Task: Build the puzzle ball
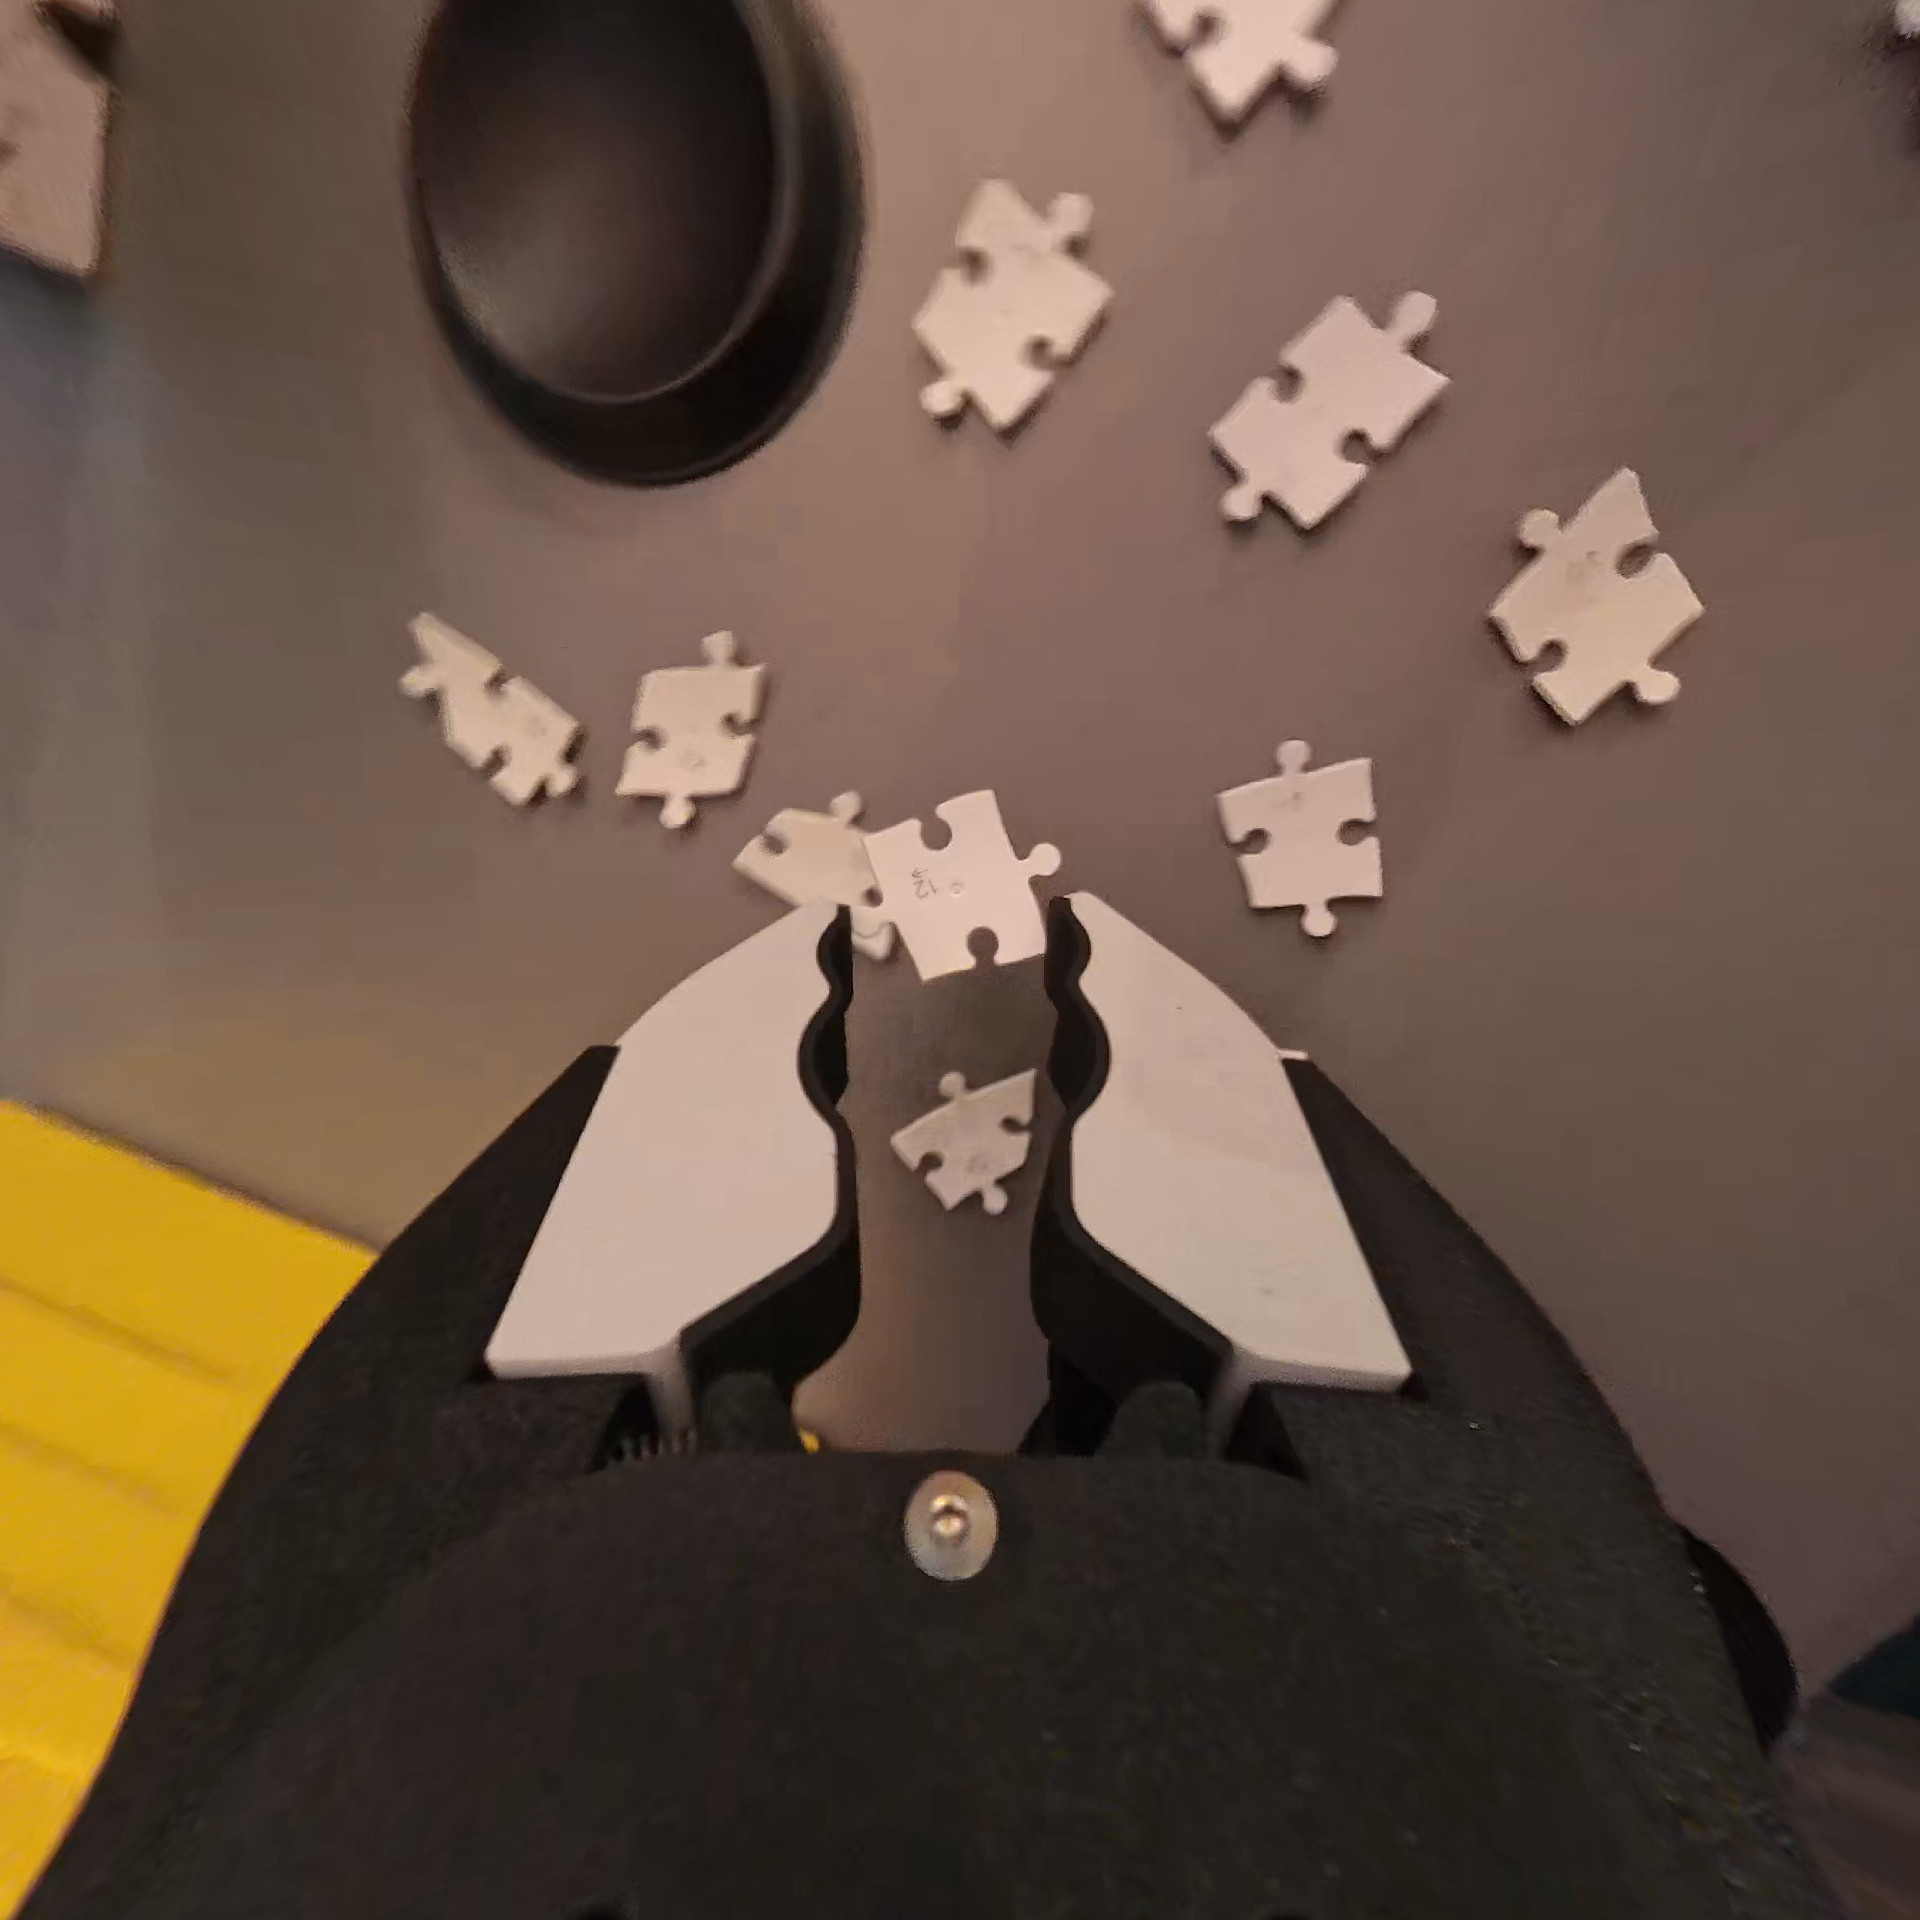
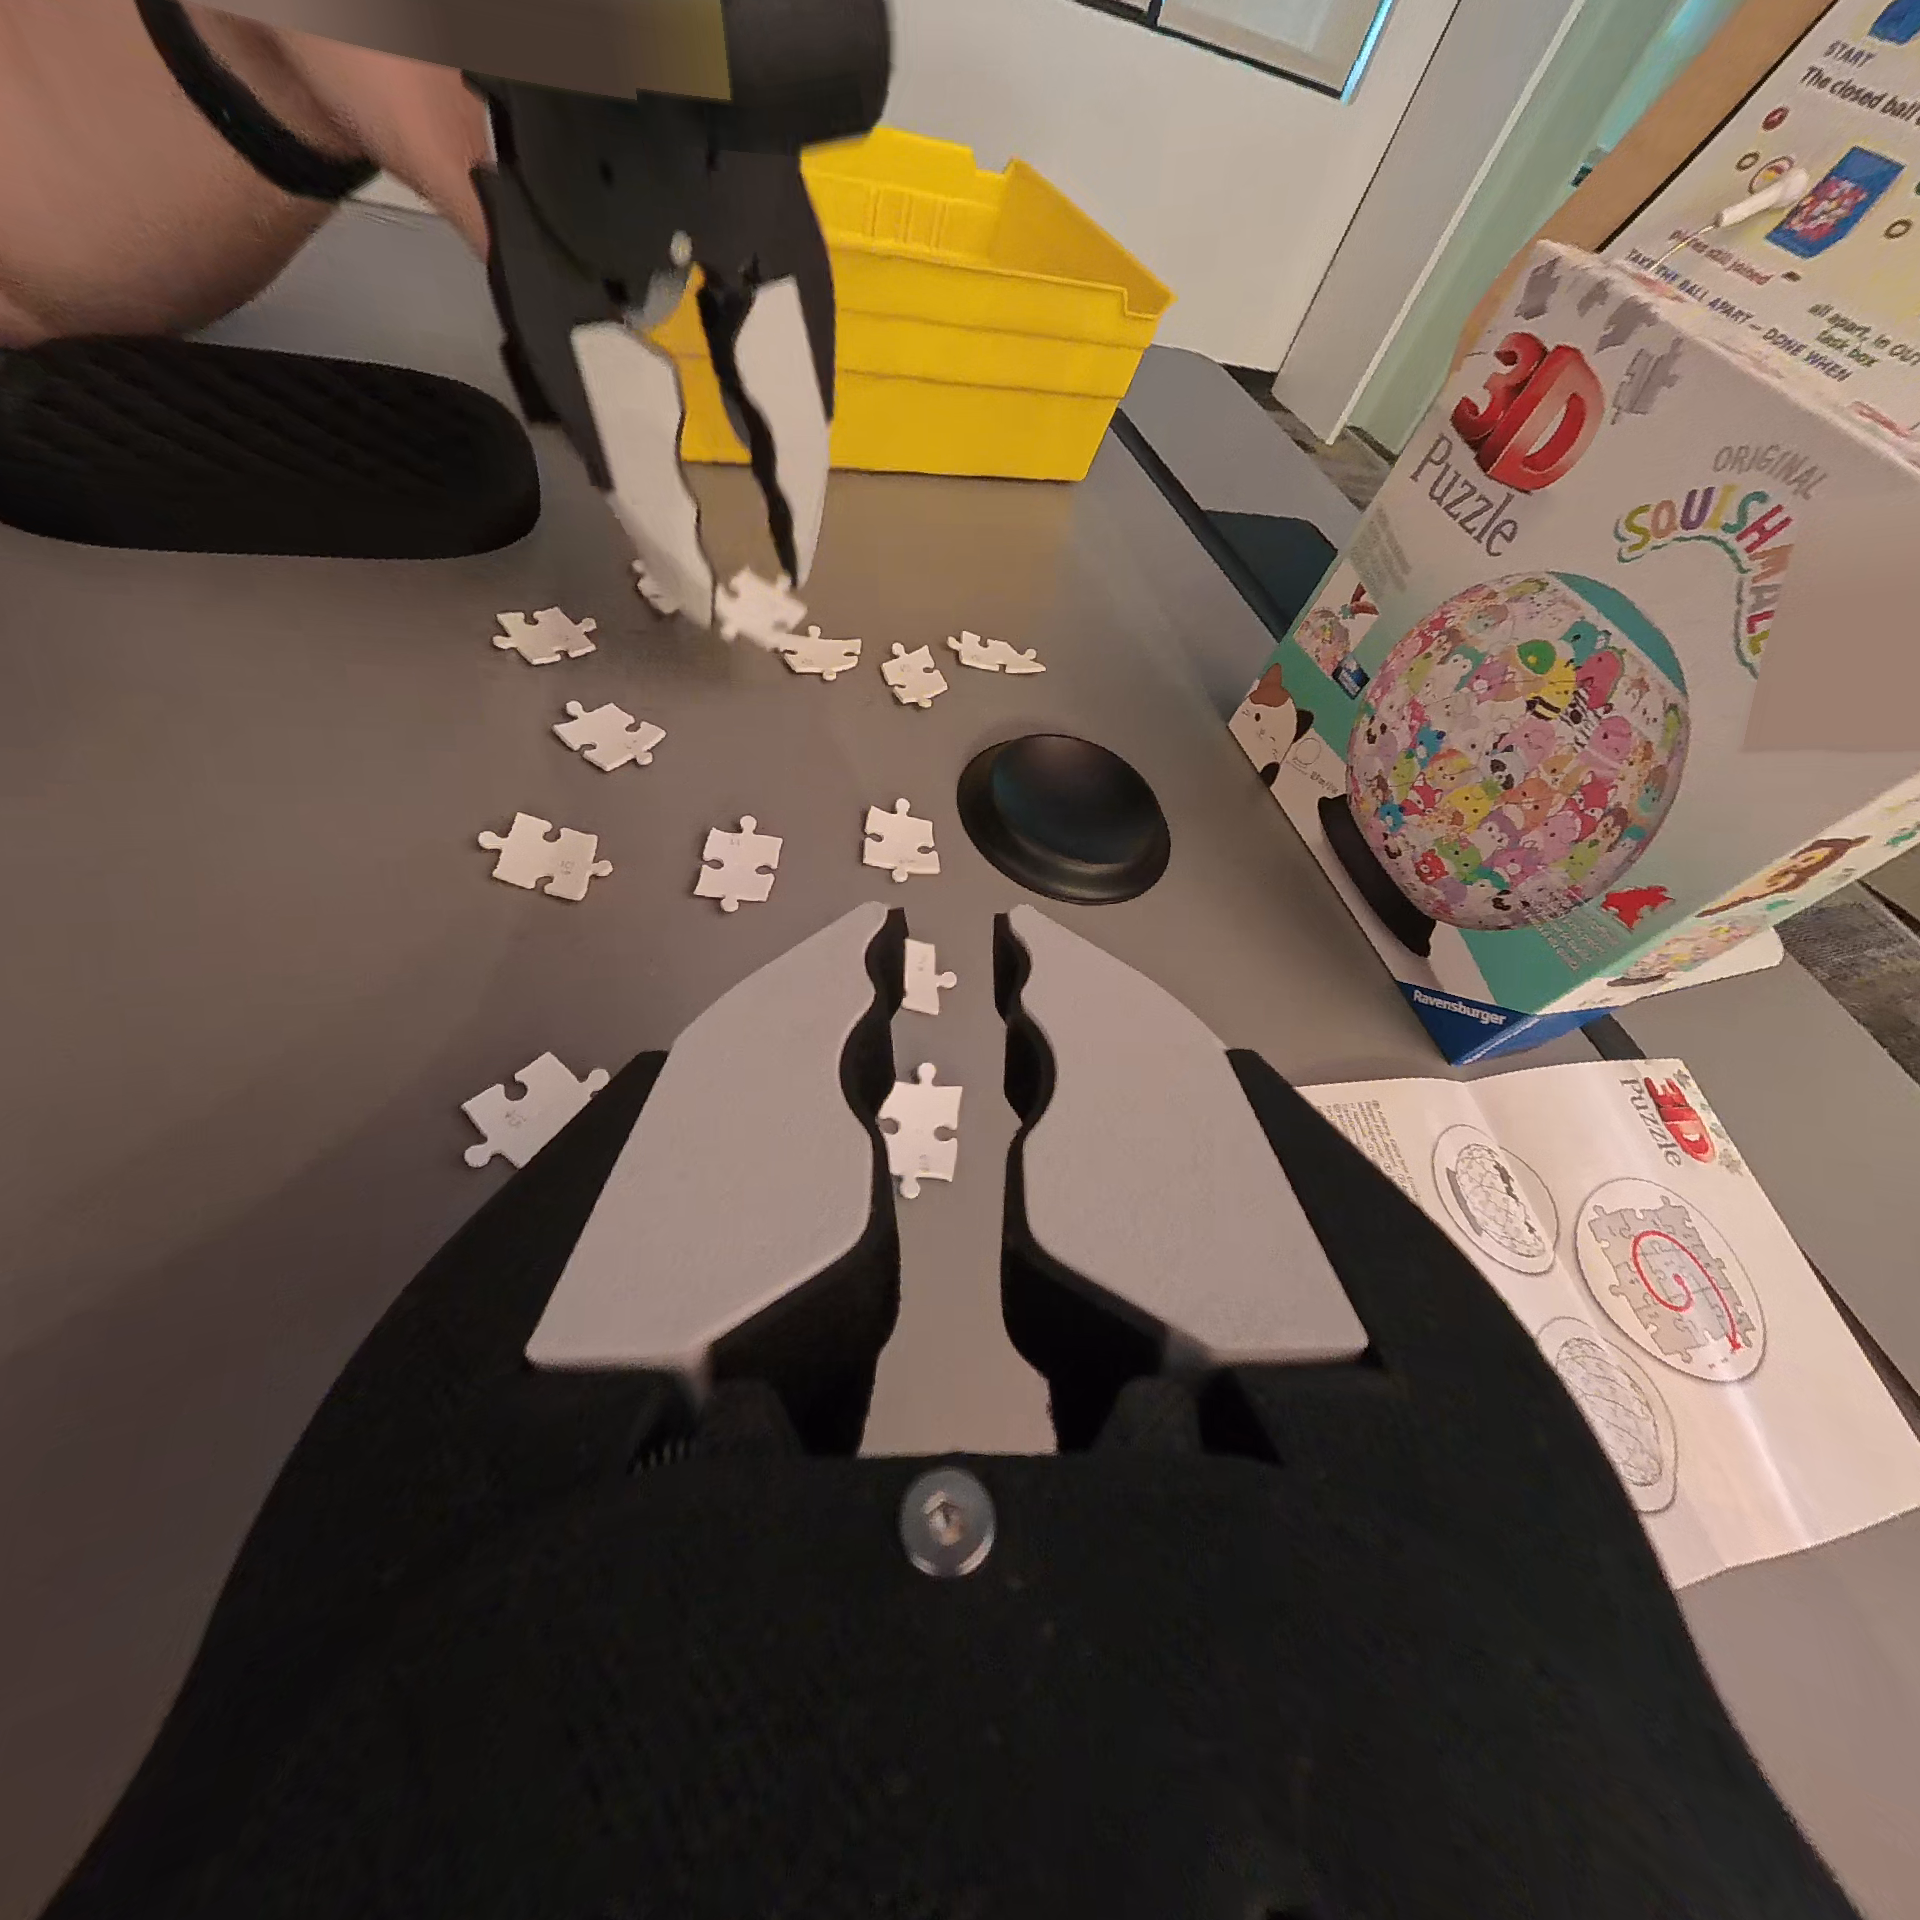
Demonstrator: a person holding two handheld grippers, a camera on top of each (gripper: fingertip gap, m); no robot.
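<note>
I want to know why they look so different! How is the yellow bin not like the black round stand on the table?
The yellow bin is bright yellow, boxy and tall-walled; the black stand is black, round and low, like a shallow dish. The bin stands at the far end of the grey table, behind the left gripper; the stand sits nearer, beside the white puzzle pieces. Both rest on the table, and the stand holds nothing.
</note>
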